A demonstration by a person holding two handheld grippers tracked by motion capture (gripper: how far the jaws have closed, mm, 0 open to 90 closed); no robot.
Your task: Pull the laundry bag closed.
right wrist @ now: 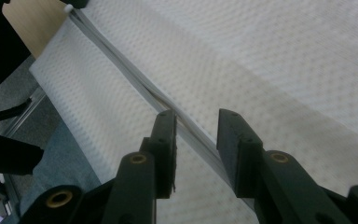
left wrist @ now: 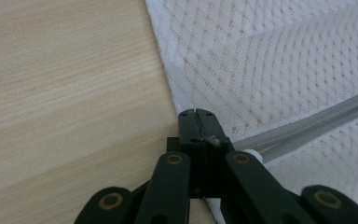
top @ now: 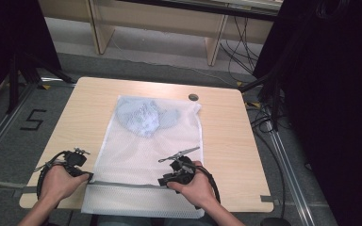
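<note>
A small dark round disc (top: 193,97) lies on the bench (top: 85,108) just past the far right corner of the mesh laundry bag (top: 146,155), and nothing stands between your tools and the bag. Inside the bag, near its far end, sits a bunched pale blue garment (top: 146,117).

The bag lies flat along the middle of the bench, its long axis running from you toward the far edge, with the near end hanging over the bench's front edge. The grey zipper (top: 122,184) crosses the bag's near end, side to side.

Your left tool (top: 86,176) is clamped tight at the bag's left edge, where the zipper ends (left wrist: 261,140). Your right tool (right wrist: 196,128) has its jaws spread wide astride the zipper line, gripping nothing.

The bench is light wood grain. Around it you have grey floor, black stands, loose cables to the bag's right, and pale wooden furniture beyond the bag.
</note>
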